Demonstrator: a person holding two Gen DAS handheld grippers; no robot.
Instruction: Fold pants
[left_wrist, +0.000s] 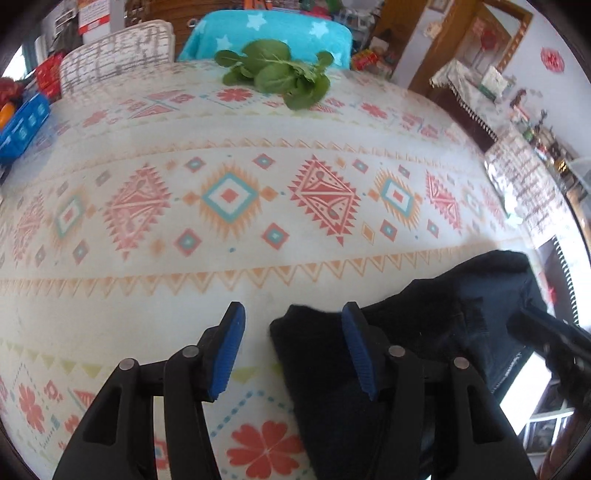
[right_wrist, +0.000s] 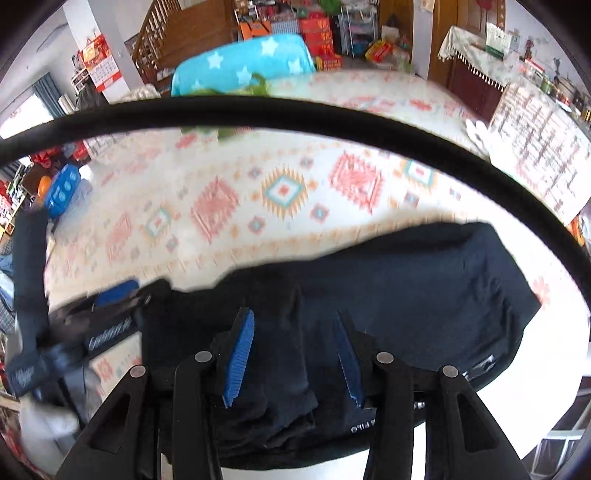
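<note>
Blue-padded fingers (left_wrist: 232, 354) of left gripper (left_wrist: 293, 352) spread apart, gripping nothing, poised at edge of dark pants (left_wrist: 424, 325). Right gripper (right_wrist: 291, 356) likewise spread above bunched pants on patterned tablecloth (left_wrist: 229, 195). Farther back, leafy greens (left_wrist: 277, 70), turquoise star blanket (left_wrist: 266, 33).

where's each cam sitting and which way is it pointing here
Left wrist: rides the left hand-held gripper, looking forward along its open blue-padded fingers over the patterned tablecloth toward leafy greens; dark pants lie under its right finger, and the other gripper shows at the right edge.
Right wrist: rides the right hand-held gripper, open above the pants, facing across the same table; a black cable arcs across the view, and the left gripper shows blurred at left.
Shared: pants, tablecloth, greens, blue star blanket.
</note>
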